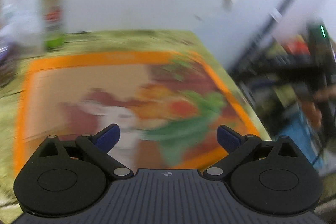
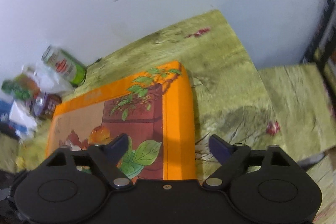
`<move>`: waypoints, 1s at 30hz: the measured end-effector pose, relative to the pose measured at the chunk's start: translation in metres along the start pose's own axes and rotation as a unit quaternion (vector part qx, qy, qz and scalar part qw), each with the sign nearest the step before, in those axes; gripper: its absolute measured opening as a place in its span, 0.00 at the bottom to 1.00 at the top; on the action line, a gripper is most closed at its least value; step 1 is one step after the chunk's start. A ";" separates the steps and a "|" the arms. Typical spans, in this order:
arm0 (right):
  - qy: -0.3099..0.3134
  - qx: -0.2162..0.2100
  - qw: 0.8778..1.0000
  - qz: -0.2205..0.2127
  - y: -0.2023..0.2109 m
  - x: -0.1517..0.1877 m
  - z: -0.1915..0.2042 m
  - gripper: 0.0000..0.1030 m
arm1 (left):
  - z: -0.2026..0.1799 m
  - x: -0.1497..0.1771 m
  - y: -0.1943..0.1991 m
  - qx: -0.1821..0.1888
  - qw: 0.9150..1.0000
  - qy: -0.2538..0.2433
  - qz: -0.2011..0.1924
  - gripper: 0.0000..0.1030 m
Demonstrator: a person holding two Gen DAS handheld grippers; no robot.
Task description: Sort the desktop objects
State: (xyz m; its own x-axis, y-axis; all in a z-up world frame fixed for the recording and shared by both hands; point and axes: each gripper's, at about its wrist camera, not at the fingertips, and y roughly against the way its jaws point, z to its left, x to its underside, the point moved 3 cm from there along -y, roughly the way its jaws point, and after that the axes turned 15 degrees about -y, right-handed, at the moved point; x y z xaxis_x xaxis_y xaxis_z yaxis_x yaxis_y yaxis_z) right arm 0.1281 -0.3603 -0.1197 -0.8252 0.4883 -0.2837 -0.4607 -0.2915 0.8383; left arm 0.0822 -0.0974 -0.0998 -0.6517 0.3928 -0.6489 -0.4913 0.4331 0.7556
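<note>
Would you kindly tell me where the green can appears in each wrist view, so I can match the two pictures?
Left wrist view: the green can stands upper left, blurred, against the wall beyond the orange box.
Right wrist view: the can is at middle left, tilted in the picture, beside clear plastic wrapping.
Shared landmark: the orange box, whose far corner lies nearest the can.

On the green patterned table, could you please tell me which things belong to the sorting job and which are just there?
For the job:
- orange box
- green can
- pile of packets and bags
- left hand-held gripper and right hand-held gripper, both open and empty

Just there:
- green patterned tablecloth
- white wall
- dark shelving
</note>
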 end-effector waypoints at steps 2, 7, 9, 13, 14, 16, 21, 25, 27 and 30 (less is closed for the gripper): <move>0.029 0.006 1.000 -0.002 0.002 0.004 0.008 0.78 | -0.022 -0.008 -0.012 0.000 0.999 -0.042 0.007 0.92; 0.072 0.020 0.997 0.006 0.002 0.014 0.016 0.73 | -0.048 -0.016 -0.028 0.004 0.995 -0.093 0.025 0.83; 0.081 0.025 0.996 0.010 0.001 0.018 0.017 0.72 | -0.052 -0.015 -0.032 0.004 0.994 -0.105 0.037 0.82; 0.092 0.036 0.995 0.018 -0.001 0.024 0.014 0.69 | -0.054 -0.011 -0.046 0.004 0.992 -0.110 0.062 0.77; 0.093 0.038 0.995 0.021 -0.002 0.026 0.013 0.68 | -0.055 -0.011 -0.049 0.005 0.992 -0.108 0.067 0.77; 0.087 0.041 0.995 0.029 -0.004 0.027 0.010 0.64 | -0.056 -0.009 -0.052 0.006 0.991 -0.109 0.072 0.77; 0.081 0.051 0.994 0.044 -0.010 0.030 0.002 0.59 | -0.059 -0.008 -0.056 0.001 0.990 -0.120 0.079 0.77; 0.080 0.060 0.994 0.054 -0.016 0.033 0.000 0.59 | -0.058 -0.008 -0.059 0.002 0.989 -0.120 0.081 0.78; 0.080 0.064 0.993 0.060 -0.019 0.035 -0.001 0.59 | -0.058 -0.008 -0.059 0.003 0.989 -0.122 0.083 0.78; 0.080 0.067 0.992 0.065 -0.022 0.037 -0.002 0.59 | -0.058 -0.008 -0.061 0.003 0.989 -0.125 0.084 0.78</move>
State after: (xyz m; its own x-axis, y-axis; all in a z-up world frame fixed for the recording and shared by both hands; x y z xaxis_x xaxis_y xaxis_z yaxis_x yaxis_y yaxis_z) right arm 0.1068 -0.3376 -0.1492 -0.9213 0.3132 -0.2303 -0.3080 -0.2265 0.9240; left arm 0.0835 -0.1743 -0.1358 -0.5610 0.6469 -0.5165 -0.3849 0.3485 0.8546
